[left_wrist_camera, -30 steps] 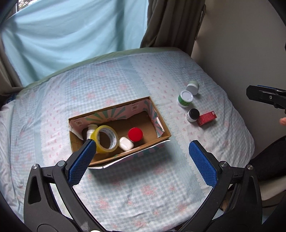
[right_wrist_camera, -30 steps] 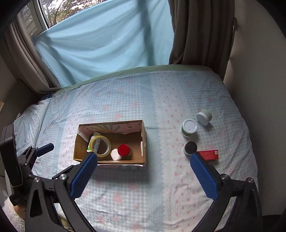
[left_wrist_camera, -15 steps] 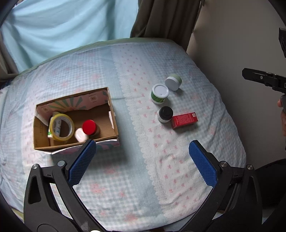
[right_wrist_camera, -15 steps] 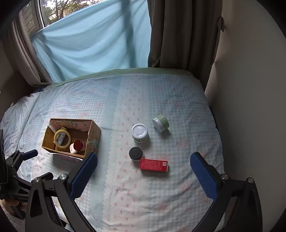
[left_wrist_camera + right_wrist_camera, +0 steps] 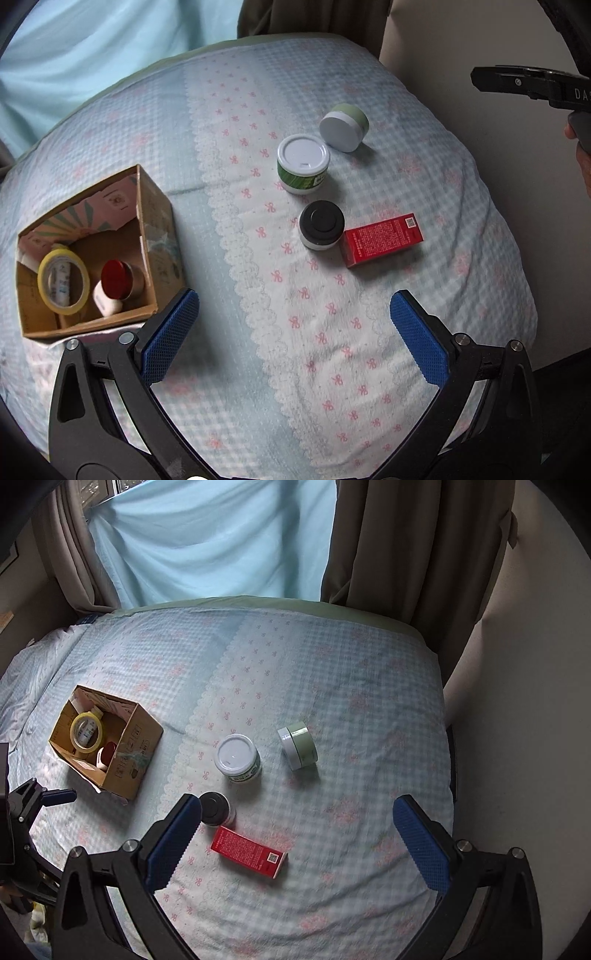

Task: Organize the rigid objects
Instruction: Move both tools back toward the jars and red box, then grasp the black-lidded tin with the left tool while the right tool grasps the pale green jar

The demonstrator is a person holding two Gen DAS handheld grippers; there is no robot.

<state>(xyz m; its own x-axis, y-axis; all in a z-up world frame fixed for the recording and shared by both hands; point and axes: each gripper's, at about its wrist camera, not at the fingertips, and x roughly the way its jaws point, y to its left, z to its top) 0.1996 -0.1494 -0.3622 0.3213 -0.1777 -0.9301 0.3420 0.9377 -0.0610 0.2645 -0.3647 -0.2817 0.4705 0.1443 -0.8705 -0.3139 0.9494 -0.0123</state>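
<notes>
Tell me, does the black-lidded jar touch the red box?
Touching, it seems. In the left wrist view the black-lidded jar sits against the end of the red box, with no cloth visible between them. The right wrist view partly hides the jar.

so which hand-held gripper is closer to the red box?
Right. The right hand-held gripper hangs open almost directly over the red box; the left hand-held gripper is open too, farther back toward the cardboard box.

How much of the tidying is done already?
Partly done: the cardboard box already holds a tape roll and a red-lidded jar. Nothing is in hand; the left gripper and right gripper are open. Left on the bed: three jars and the red box.
</notes>
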